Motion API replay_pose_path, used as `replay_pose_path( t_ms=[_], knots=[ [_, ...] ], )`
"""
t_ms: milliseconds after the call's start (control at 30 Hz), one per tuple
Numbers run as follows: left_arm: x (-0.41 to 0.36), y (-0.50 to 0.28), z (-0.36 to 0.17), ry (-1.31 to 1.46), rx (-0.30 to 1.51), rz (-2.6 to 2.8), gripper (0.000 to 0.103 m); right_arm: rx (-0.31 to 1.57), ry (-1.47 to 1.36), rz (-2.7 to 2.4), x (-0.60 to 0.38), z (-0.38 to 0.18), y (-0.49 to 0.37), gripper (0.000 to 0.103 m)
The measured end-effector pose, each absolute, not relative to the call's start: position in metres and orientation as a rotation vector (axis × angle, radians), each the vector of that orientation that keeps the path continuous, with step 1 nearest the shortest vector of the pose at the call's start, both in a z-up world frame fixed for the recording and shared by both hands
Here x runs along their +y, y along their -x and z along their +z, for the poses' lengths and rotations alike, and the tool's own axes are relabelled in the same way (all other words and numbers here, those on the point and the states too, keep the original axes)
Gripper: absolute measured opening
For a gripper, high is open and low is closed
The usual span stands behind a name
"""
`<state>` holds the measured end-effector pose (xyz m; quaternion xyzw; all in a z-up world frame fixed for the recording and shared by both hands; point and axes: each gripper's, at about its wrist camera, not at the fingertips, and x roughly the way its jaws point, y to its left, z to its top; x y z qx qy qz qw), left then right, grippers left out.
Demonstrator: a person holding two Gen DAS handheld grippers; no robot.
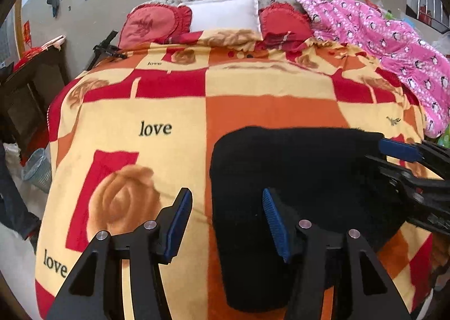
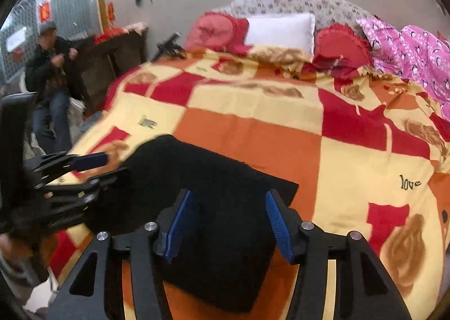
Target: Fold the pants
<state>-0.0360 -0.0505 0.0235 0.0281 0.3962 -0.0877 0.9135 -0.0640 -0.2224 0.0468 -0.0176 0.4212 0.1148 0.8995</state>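
Now the black pants (image 1: 295, 179) lie bunched on the bed's blanket (image 1: 157, 112), low and right in the left view. Both the left tongs (image 1: 226, 223) and right tongs (image 2: 227, 223) are spread, holding nothing. Pants look soft, floppy and light; grab a thick edge

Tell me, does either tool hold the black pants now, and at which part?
Nothing is held. Both the left tool and the right tool are open above the folded black pants.

Black pants (image 2: 213, 207) — folded into a compact, flat block — on the patterned bedspread (image 2: 351, 176).
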Motion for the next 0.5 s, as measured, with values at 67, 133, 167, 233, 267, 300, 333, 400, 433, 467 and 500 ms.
replay_pose_path(
  t_ms=[67, 133, 167, 233, 267, 300, 333, 400, 433, 467, 500],
  knots=[
    [-0.051, 0.036, 0.022, -0.042, 0.815, -0.184, 0.053, 0.906, 0.045, 0.217, -0.221, 0.031, 0.05, 0.051],
    [-0.053, 0.034, 0.022, -0.034, 0.817, -0.187, 0.053, 0.917, 0.034, 0.211, -0.223, 0.02, 0.041, 0.052],
    [-0.053, 0.032, 0.022, -0.033, 0.818, -0.188, 0.053, 0.914, 0.015, 0.215, -0.225, 0.016, 0.038, 0.052],
    [-0.054, 0.028, 0.021, -0.031, 0.818, -0.188, 0.053, 0.912, -0.018, 0.228, -0.229, 0.013, 0.031, 0.054],
    [-0.055, 0.026, 0.021, -0.031, 0.818, -0.187, 0.054, 0.915, -0.027, 0.233, -0.231, 0.011, 0.027, 0.054],
    [-0.055, 0.025, 0.021, -0.028, 0.819, -0.187, 0.054, 0.918, -0.035, 0.235, -0.233, 0.01, 0.025, 0.055],
    [-0.057, 0.024, 0.021, -0.025, 0.82, -0.187, 0.054, 0.92, -0.042, 0.238, -0.234, 0.011, 0.024, 0.055],
    [-0.056, 0.023, 0.021, -0.023, 0.823, -0.185, 0.054, 0.921, -0.047, 0.24, -0.236, 0.013, 0.027, 0.055],
    [-0.056, 0.024, 0.021, -0.024, 0.823, -0.182, 0.054, 0.921, -0.047, 0.234, -0.237, 0.016, 0.03, 0.055],
    [-0.055, 0.024, 0.022, -0.024, 0.823, -0.182, 0.054, 0.919, -0.048, 0.227, -0.237, 0.021, 0.035, 0.055],
    [-0.054, 0.024, 0.022, -0.022, 0.826, -0.183, 0.054, 0.913, -0.043, 0.223, -0.237, 0.025, 0.041, 0.055]
  ],
)
